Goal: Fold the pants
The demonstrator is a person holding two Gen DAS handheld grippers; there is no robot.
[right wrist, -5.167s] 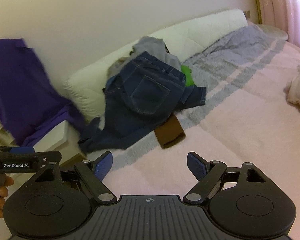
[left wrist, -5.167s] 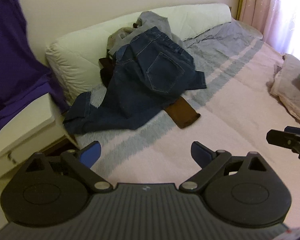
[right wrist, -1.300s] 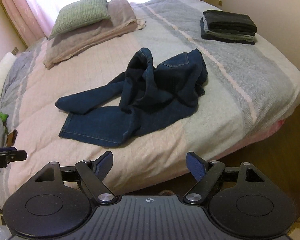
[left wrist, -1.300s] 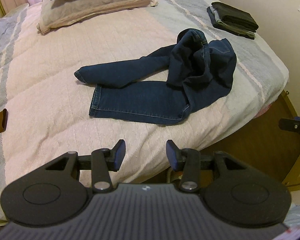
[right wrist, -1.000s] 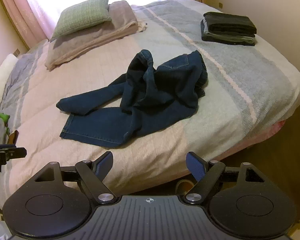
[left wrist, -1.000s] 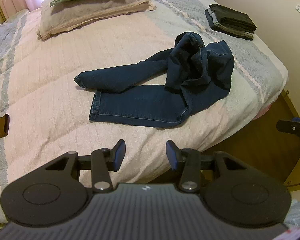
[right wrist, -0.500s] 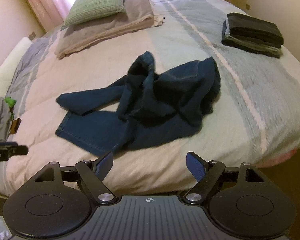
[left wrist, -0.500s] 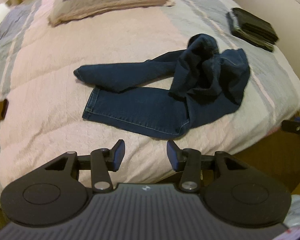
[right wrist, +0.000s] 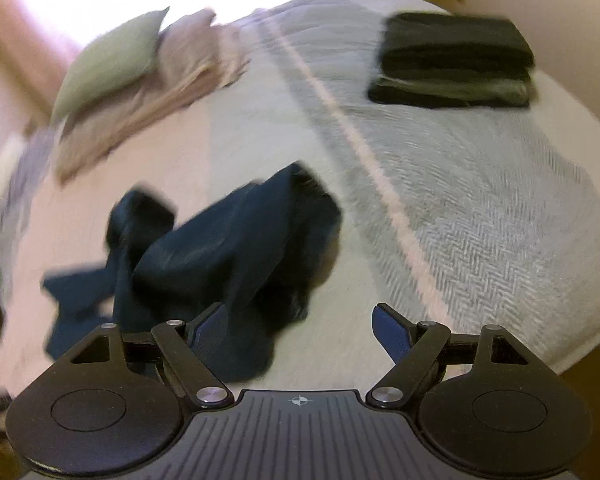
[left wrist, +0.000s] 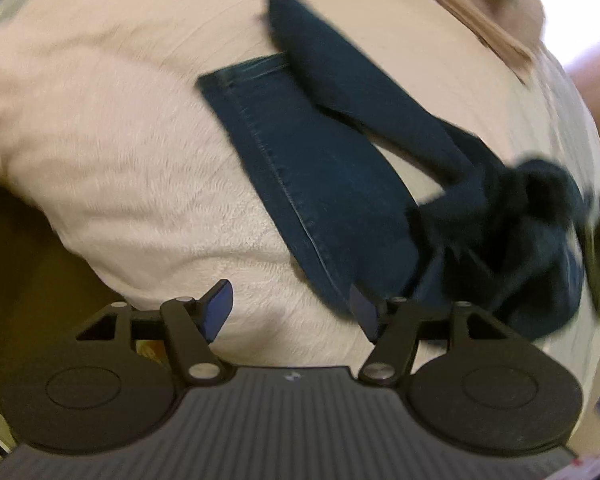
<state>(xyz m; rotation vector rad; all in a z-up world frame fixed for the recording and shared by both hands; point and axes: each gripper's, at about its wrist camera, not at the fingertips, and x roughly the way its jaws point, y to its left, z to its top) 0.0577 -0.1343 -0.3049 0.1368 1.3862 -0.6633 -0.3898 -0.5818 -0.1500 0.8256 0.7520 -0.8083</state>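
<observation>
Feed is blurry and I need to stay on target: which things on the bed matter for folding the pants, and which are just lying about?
For the job:
- dark blue jeans, crumpled, legs spread on the bed
- left hand-held gripper, jaws opening, nothing between them
- right hand-held gripper, open, empty

Lying about:
- stack of folded dark clothes
- green pillow on a beige blanket
- bedspread

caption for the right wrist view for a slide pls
Open right gripper above crumpled dark blue jeans on the bed, with folded dark clothes stacked at the far corner.
</observation>
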